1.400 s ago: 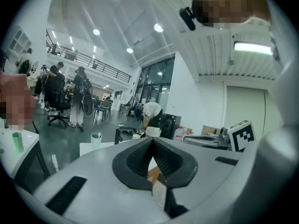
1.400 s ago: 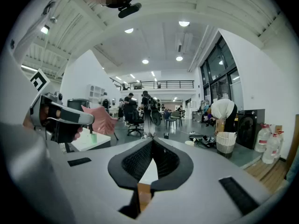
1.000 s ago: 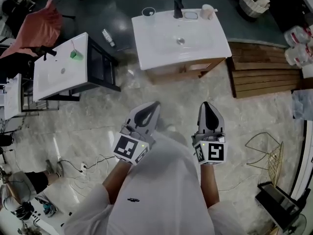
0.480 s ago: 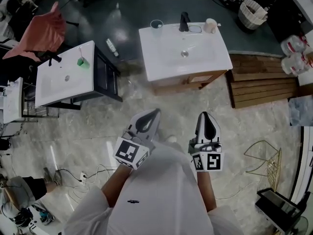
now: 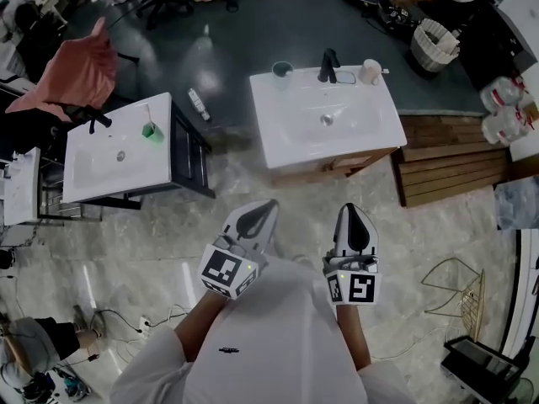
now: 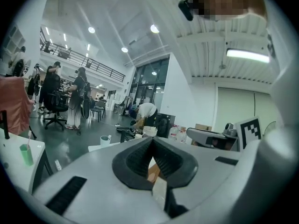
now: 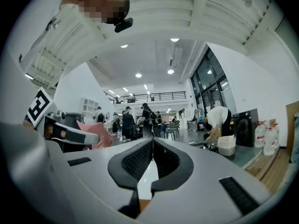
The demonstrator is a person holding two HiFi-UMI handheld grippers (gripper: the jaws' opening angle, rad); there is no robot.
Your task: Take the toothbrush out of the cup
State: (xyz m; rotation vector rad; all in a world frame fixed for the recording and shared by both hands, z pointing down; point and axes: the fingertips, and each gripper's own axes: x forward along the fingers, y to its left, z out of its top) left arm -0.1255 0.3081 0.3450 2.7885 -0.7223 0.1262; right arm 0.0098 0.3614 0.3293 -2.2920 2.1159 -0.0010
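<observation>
Approach continues: the washbasin (image 5: 101, 168) carrying the green cup (image 5: 152, 132) and toothbrush (image 5: 149, 114) lies nearer than a second ago. Left gripper (image 5: 264, 208) and right gripper (image 5: 353, 214) hang well apart from it, jaws clenched on nothing.

Both arms bent, held close before torso; left gripper (image 5: 258, 215) and right gripper (image 5: 354, 220) closed, empty, side by side.

Right gripper (image 7: 152, 143): jaws closed together, tip to tip. Beyond it stood the left gripper (image 7: 70, 132) at left, a pink cloth (image 7: 96, 133), and a white basket (image 7: 226, 146) beside a bending person (image 7: 217, 118).
</observation>
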